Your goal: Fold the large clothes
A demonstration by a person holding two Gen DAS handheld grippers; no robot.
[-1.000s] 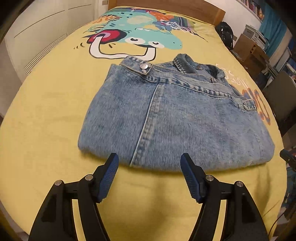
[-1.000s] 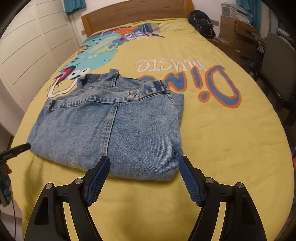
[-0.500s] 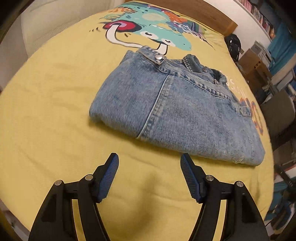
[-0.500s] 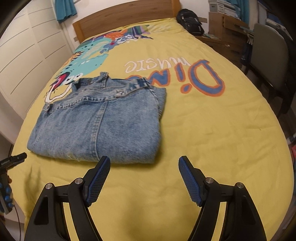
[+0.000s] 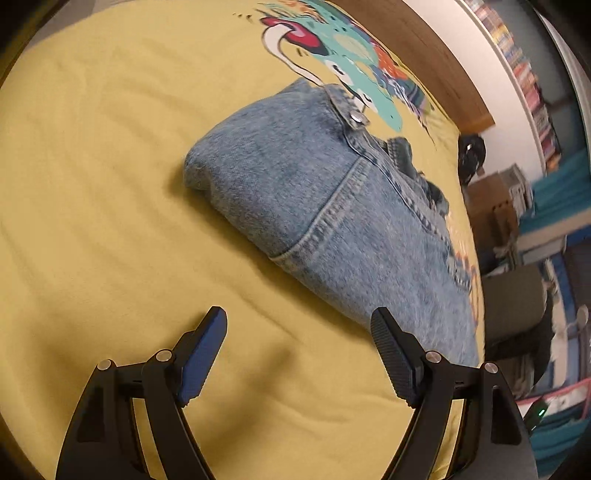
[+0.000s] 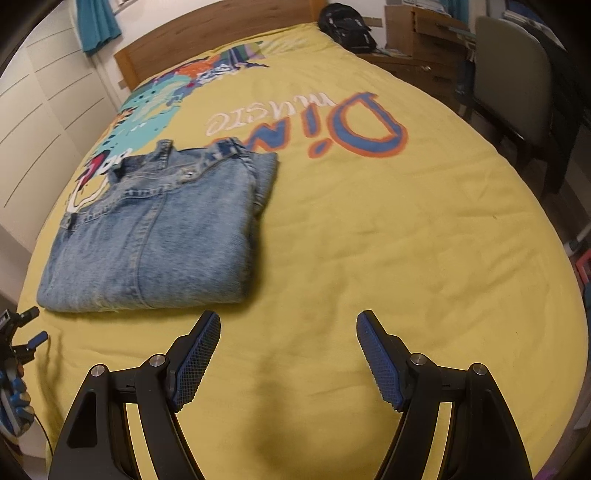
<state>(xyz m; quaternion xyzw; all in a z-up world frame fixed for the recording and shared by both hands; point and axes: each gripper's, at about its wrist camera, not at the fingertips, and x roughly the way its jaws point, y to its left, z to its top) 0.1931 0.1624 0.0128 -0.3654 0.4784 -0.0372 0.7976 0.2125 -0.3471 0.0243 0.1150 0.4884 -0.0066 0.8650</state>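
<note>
Denim jacket [image 6: 155, 229], folded into a compact blue rectangle, lies flat on the bed [image 6: 369, 236], ahead of both tongs and touched by neither. In the right wrist view it sits ahead and to the left of the right tongs [image 6: 288, 321], its near folded edge just beyond the left pad, collar and 1 metal snap button [image 6: 189, 172] at the far end. In the left wrist view the jacket [image 5: 332, 221] runs diagonally ahead and to the right of the left tongs [image 5: 299, 317], and its near edge passes just behind the right pad; whether that pad brushes the cloth I cannot tell.

The bed carries a yellow cover printed with a teal cartoon dinosaur [image 6: 147, 122] beyond the jacket and the blue-and-orange lettering "Dino music" [image 6: 332, 125] ahead of the right tongs. A wooden headboard [image 6: 207, 44] stands at the far end, with a black backpack [image 6: 347, 26] at the bed's far right corner and a grey chair [image 6: 513, 81] off to the right.

The left tongs are released, their jaws opening, with only bare yellow cover between the 2 blue pads. The right tongs are likewise released, jaws spread wide over bare cover, gripping nothing.
</note>
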